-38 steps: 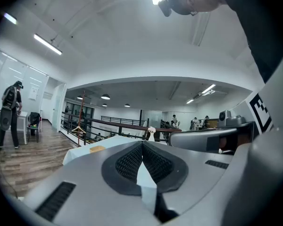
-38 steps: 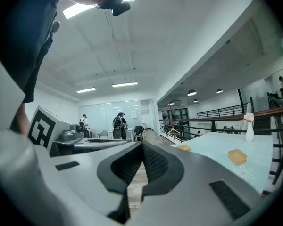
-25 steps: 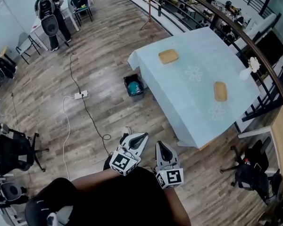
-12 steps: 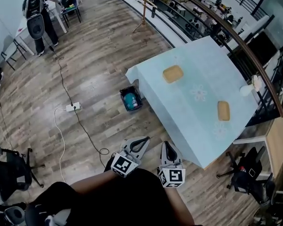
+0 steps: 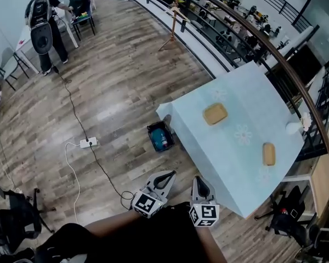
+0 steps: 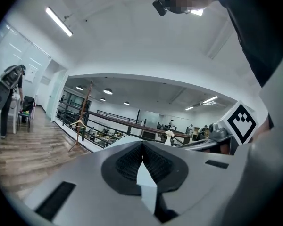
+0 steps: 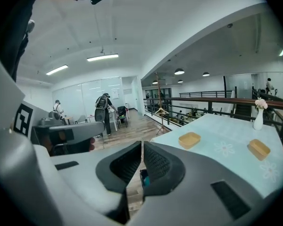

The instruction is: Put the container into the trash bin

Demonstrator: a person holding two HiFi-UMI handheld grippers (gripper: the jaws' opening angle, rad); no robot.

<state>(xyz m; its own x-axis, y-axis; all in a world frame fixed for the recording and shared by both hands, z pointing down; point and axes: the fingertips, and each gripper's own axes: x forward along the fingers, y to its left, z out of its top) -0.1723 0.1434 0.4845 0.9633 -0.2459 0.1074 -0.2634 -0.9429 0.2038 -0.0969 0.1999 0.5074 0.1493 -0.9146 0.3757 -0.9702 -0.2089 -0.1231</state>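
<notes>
From high up, my head view looks steeply down on the pale blue cloth-covered table (image 5: pixel 208 147) and small dark trash bin (image 5: pixel 151 130); my right gripper view shares both, facing level from well off. My left gripper view tilts toward the white ceiling (image 6: pixel 132 41).

Table (image 5: pixel 230 152) under a pale blue cloth, tan container (image 5: pixel 215 114) toward its left corner, second container (image 5: pixel 268 154) toward its right side, white vase (image 5: pixel 294 128) at its right edge, trash bin (image 5: pixel 160 137) on the wood floor (image 5: pixel 115 86) just beside the table's left corner
</notes>
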